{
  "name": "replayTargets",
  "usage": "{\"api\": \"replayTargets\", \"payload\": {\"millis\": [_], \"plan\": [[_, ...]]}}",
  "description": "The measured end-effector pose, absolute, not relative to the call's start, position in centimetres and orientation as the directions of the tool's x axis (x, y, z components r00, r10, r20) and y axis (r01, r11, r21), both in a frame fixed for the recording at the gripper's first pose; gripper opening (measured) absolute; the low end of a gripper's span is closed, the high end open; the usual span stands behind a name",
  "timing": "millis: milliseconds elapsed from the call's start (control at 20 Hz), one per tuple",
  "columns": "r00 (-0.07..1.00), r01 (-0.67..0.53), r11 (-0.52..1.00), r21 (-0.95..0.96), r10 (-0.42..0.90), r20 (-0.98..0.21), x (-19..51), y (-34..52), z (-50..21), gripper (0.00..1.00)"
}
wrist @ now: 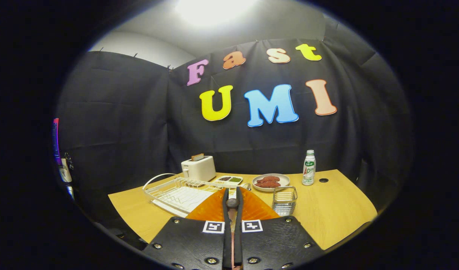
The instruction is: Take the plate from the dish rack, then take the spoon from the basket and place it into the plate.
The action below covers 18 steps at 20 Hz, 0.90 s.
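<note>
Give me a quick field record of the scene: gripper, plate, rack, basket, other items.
gripper: fingers closed on the rim of the orange plate
orange plate: held edge-on between the fingers, above the table
dish rack: white, just ahead-left of the fingers, slots bare
basket: just ahead-right of the fingers; contents too small to tell
beyond: toaster, compartment tray, plate of sausages, bottle
table: wooden top
</note>
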<state>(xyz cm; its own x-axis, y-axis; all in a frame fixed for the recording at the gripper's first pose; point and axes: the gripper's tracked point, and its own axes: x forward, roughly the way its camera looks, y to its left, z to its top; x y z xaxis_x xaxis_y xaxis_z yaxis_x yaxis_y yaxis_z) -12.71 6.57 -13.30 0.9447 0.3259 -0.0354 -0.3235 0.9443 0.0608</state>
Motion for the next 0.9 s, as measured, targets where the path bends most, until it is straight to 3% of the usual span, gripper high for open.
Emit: {"api": "replayTargets", "payload": {"millis": [500,900], "plan": [[0.876,-0.456,0.878,0.144,0.471,-0.1,-15.9,10.5,-18.4,0.02],[0.855,-0.481,0.862,0.158,0.501,-0.134,-15.2,11.2,-21.0,0.02]]}}
